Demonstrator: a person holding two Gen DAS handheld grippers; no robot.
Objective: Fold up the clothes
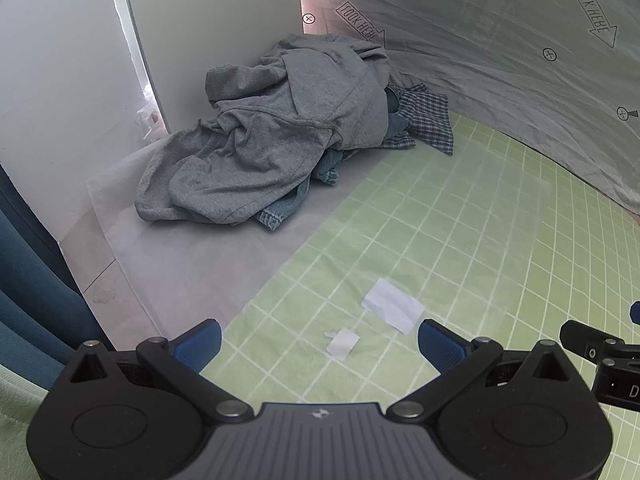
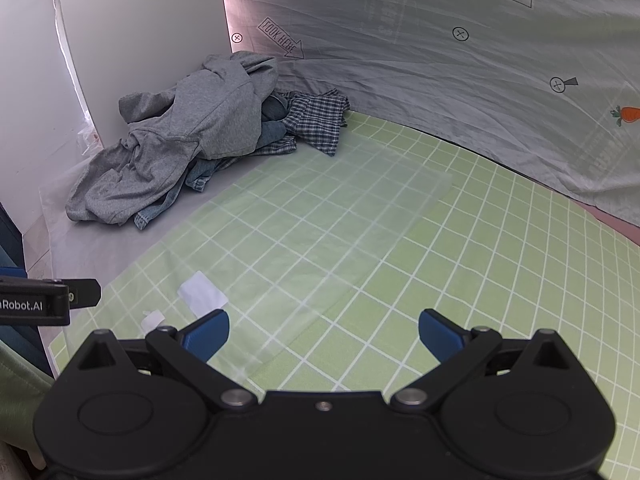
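Clothes point(image 1: 256, 152) heaped, rumpled, unfolded

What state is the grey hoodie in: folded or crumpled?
Crumpled. The grey hoodie lies heaped and creased over the denim and plaid garment, with no neat folds.

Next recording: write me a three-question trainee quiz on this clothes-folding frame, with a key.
1. True or false: the left claw is shut on the grey hoodie.
2. Which garment tops the pile? A) plaid shirt B) grey hoodie C) denim piece
3. Fill in: two white paper scraps lie on the green ____ sheet.

Key: 1 false, both the left claw and the right claw are open and hold nothing; 2 B; 3 checked.
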